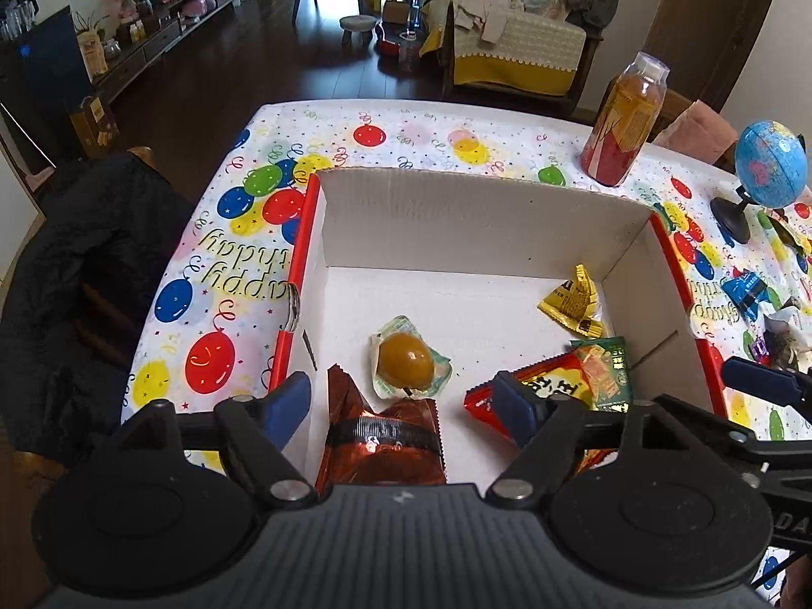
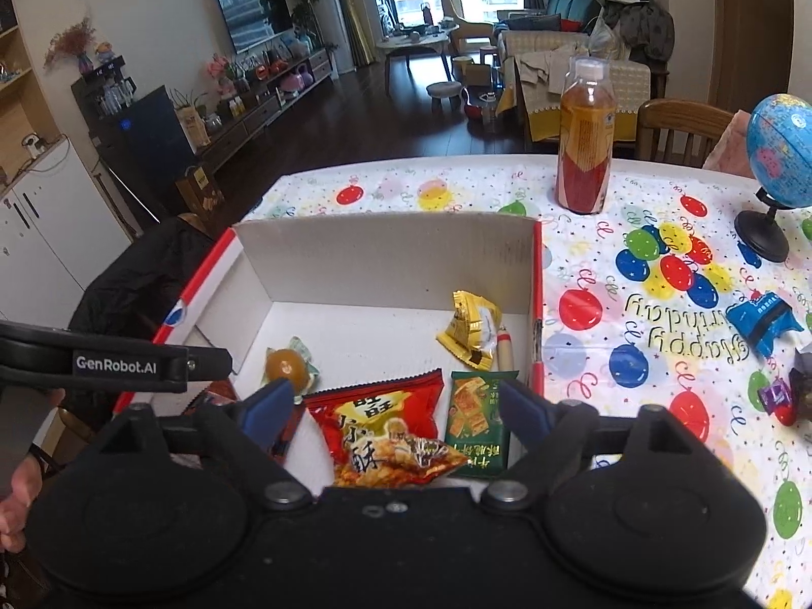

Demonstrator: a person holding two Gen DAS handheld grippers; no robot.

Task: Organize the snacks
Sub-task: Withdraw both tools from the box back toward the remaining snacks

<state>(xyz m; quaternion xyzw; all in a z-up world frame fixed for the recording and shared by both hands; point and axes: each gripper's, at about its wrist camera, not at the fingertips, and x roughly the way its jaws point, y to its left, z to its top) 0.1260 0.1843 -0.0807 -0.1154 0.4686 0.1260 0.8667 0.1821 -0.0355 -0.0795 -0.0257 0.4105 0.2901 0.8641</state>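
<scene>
A white cardboard box (image 1: 457,213) with red outer sides stands on the balloon tablecloth and holds snacks. Inside lie a brown foil packet (image 1: 380,441), an orange jelly cup (image 1: 406,363), a yellow packet (image 1: 573,304), a red packet (image 1: 548,385) and a green packet (image 1: 611,373). My left gripper (image 1: 406,406) is open above the box's near end, over the brown packet. My right gripper (image 2: 393,408) is open above the red packet (image 2: 380,426) and green packet (image 2: 474,421). The box (image 2: 385,248), jelly cup (image 2: 286,368) and yellow packet (image 2: 469,327) also show there. Neither gripper holds anything.
Loose snacks lie right of the box: a blue packet (image 2: 764,322) and small purple and dark sweets (image 2: 779,396). A tea bottle (image 2: 583,137) and a small globe (image 2: 781,162) stand at the table's far right. A dark jacket (image 1: 76,279) hangs on a chair at left.
</scene>
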